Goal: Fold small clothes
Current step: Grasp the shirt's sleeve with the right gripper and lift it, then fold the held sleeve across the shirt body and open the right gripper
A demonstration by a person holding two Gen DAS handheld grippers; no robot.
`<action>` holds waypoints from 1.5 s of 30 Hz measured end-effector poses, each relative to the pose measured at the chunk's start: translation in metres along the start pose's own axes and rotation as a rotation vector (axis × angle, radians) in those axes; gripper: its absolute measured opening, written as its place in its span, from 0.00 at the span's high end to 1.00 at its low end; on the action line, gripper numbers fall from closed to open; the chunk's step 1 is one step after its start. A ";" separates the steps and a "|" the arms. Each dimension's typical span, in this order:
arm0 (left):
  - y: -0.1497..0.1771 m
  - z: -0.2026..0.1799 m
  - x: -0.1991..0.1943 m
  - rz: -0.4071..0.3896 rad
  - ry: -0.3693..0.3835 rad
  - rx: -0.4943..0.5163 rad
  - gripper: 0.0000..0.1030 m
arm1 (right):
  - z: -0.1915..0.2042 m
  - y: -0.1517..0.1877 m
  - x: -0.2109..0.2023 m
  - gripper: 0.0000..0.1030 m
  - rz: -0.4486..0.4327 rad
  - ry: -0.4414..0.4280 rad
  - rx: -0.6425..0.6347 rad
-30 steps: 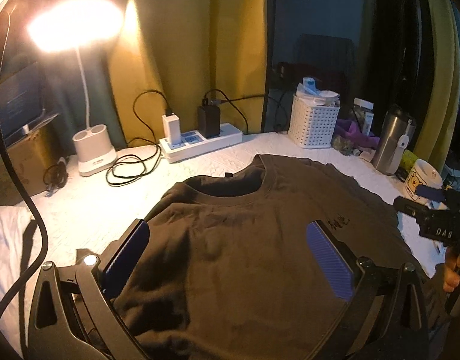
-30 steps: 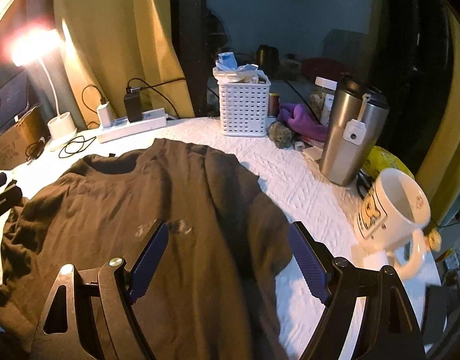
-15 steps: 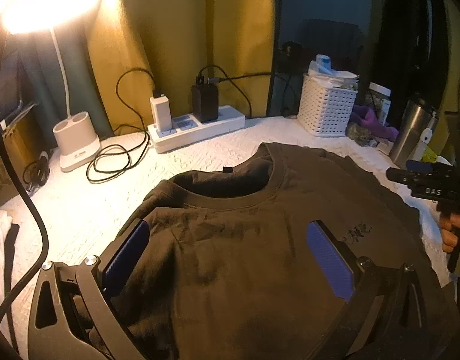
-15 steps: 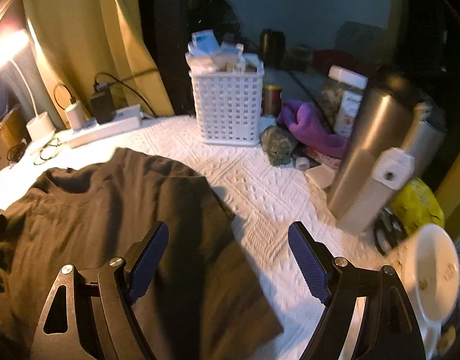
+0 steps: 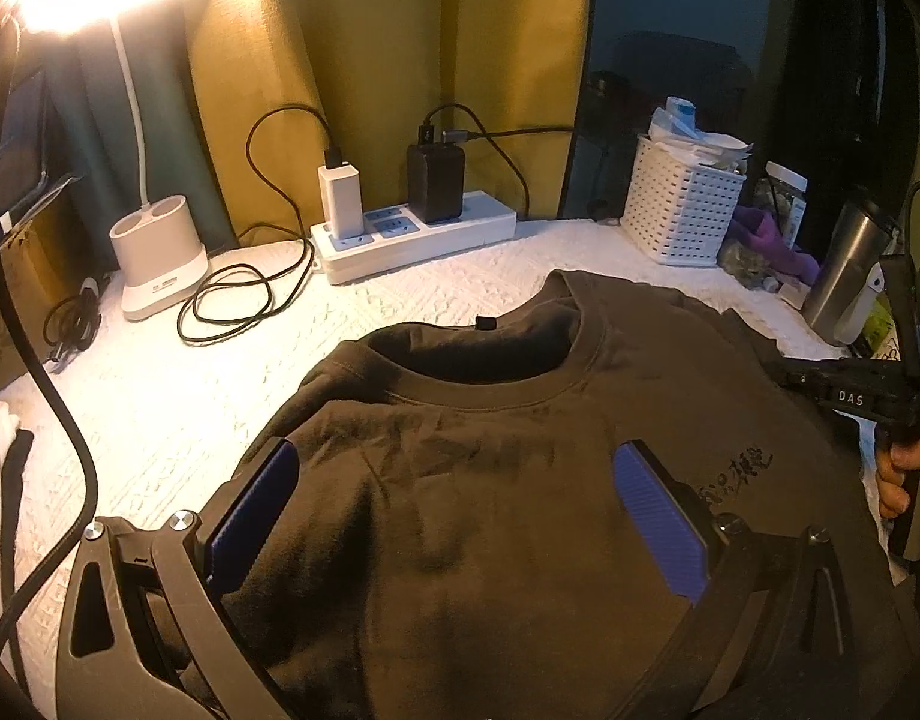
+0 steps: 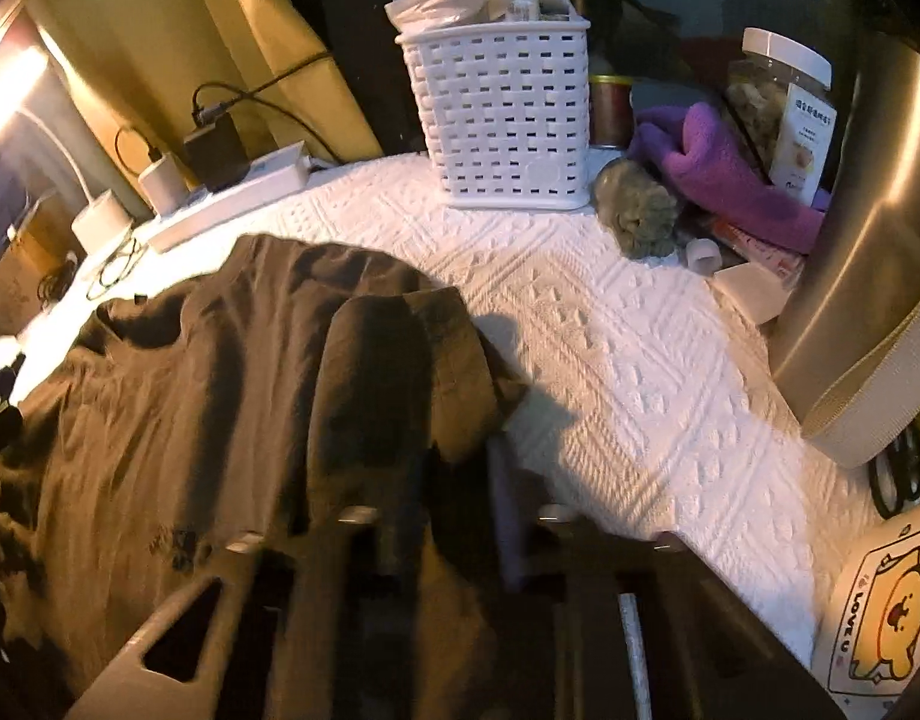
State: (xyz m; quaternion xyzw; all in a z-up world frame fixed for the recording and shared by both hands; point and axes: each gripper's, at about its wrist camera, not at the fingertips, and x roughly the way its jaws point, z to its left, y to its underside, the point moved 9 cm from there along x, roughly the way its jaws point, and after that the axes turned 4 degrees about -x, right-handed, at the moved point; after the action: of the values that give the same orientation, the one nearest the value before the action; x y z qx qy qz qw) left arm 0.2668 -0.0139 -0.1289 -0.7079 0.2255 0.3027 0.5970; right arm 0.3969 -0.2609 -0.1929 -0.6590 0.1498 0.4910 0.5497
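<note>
Dark brown cotton, a small crew-neck T-shirt lay spread front-up on the white textured table cover, and over its chest the left gripper hovered with its blue-padded fingers spread wide, holding nothing. At the shirt's right sleeve the right gripper appeared blurred, its fingers drawn close about a fold of the fabric. Beyond stood a white perforated plastic basket and a white power strip.

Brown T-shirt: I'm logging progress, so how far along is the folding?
Done: brown T-shirt lies spread face up on the white cloth. In hand: right gripper appears pinched on its sleeve edge; left gripper hovers open. Left: all the folds.
</note>
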 end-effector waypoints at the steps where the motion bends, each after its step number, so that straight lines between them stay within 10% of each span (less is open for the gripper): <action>1: 0.000 -0.001 -0.002 -0.005 0.002 0.002 0.00 | 0.000 0.001 -0.002 0.92 0.000 0.002 0.001; 21: 0.001 0.017 -0.053 -0.088 0.008 -0.015 0.00 | -0.061 0.000 -0.112 0.94 -0.176 0.273 0.113; 33: 0.011 0.082 -0.076 -0.126 -0.022 -0.090 0.00 | 0.024 -0.022 -0.123 0.94 -0.203 0.288 -0.025; 45: 0.028 0.124 -0.077 -0.113 0.009 -0.133 0.00 | 0.107 0.008 -0.037 0.94 -0.018 0.255 -0.104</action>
State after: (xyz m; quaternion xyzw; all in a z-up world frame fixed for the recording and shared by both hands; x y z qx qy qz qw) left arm 0.1729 0.0996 -0.1081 -0.7589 0.1673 0.2798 0.5638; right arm 0.3222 -0.1829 -0.1583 -0.7451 0.1870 0.4054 0.4954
